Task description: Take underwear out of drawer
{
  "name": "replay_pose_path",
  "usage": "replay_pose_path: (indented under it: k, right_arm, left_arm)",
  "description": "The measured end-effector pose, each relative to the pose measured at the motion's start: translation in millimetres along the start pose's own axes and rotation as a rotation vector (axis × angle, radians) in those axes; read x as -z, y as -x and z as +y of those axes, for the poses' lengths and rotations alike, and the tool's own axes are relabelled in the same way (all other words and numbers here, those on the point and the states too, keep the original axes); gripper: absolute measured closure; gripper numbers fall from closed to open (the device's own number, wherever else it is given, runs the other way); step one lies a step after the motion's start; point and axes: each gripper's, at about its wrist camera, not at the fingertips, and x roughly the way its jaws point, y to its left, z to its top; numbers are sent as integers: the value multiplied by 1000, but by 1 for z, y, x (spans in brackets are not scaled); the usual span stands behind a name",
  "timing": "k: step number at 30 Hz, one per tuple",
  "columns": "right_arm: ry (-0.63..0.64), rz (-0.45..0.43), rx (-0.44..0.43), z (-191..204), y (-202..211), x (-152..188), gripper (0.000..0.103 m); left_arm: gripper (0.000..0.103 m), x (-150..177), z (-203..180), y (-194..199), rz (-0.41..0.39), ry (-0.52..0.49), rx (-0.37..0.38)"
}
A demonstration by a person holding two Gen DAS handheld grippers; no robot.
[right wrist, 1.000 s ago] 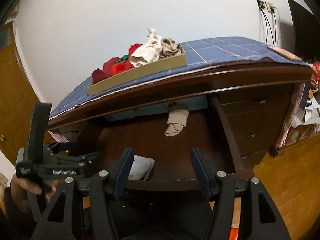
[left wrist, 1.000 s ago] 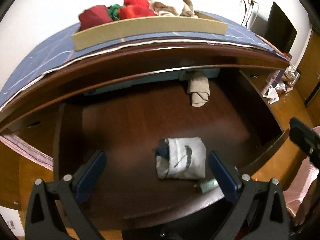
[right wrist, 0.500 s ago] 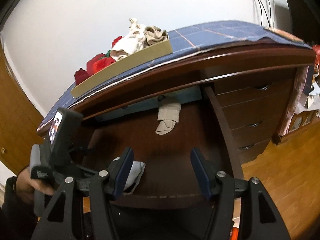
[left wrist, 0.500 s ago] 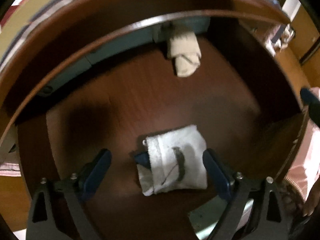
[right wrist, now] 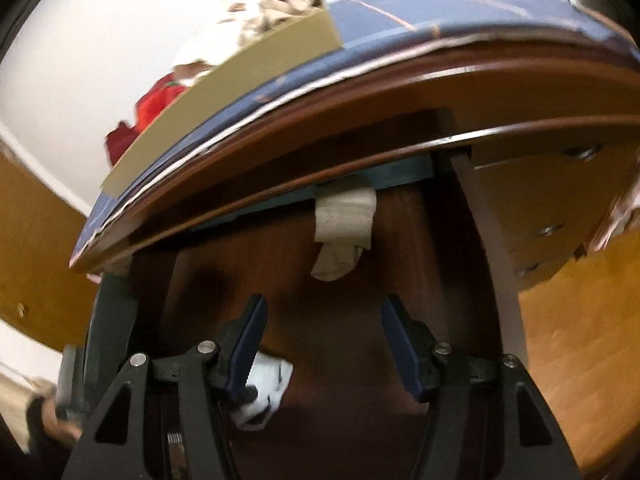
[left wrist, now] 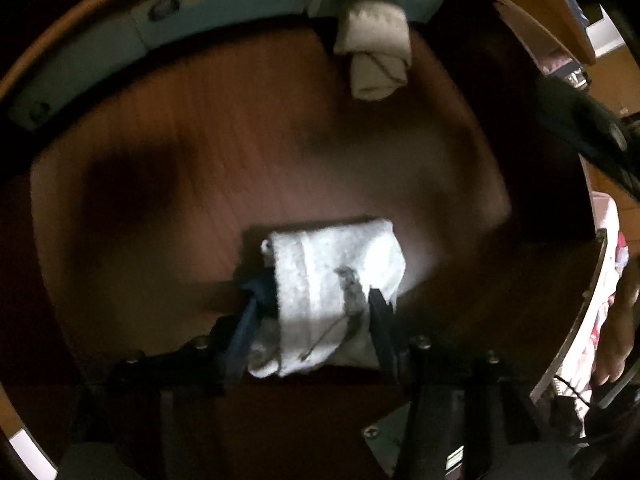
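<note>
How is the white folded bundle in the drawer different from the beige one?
The white bundle lies near the drawer's front, between the left gripper fingers, which have just been closing on it; the beige bundle lies untouched against the back wall. The white one bears a dark mark; the beige looks plain. Both are folded cloth on the drawer floor.

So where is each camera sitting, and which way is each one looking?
Left wrist: sits on the left gripper, looking almost straight down into the open drawer; its fingers, having just been closing, pinch the grey folded underwear.
Right wrist: sits on the right gripper, looking slantwise at the dresser front and the box of clothes on top; its open, empty fingers show.
Both see: the beige folded underwear at the drawer's back, and the grey one.
</note>
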Motion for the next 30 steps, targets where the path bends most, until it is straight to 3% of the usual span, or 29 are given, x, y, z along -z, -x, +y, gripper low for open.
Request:
replay_pose_path:
  k: [4, 9, 13, 18, 23, 25, 28, 30]
  right_arm:
    - [-13, 63, 10, 6, -21, -6, 41]
    - [85, 164, 66, 21, -52, -19, 42]
    - [33, 204, 76, 19, -70, -30, 42]
    - [249, 244, 137, 48, -89, -30, 42]
    - [283, 254, 188, 50, -104, -34, 42]
    - [301, 266, 193, 52, -107, -30, 42]
    - [464, 351, 233, 61, -111, -12, 42]
    - [645, 330, 292, 70, -104, 0, 42]
  left_arm:
    - [57, 5, -5, 7, -4, -6, -6]
    - [63, 6, -7, 20, -23, -7, -3]
    - [69, 9, -3, 33, -58, -15, 32]
    - [71, 27, 9, 60, -140, -2, 91]
    - [71, 43, 34, 91, -225, 74, 155]
    - [71, 47, 42, 102, -259, 73, 126]
    - [71, 57, 55, 115, -305, 75, 73]
    - [71, 62, 66, 121, -318, 100, 116]
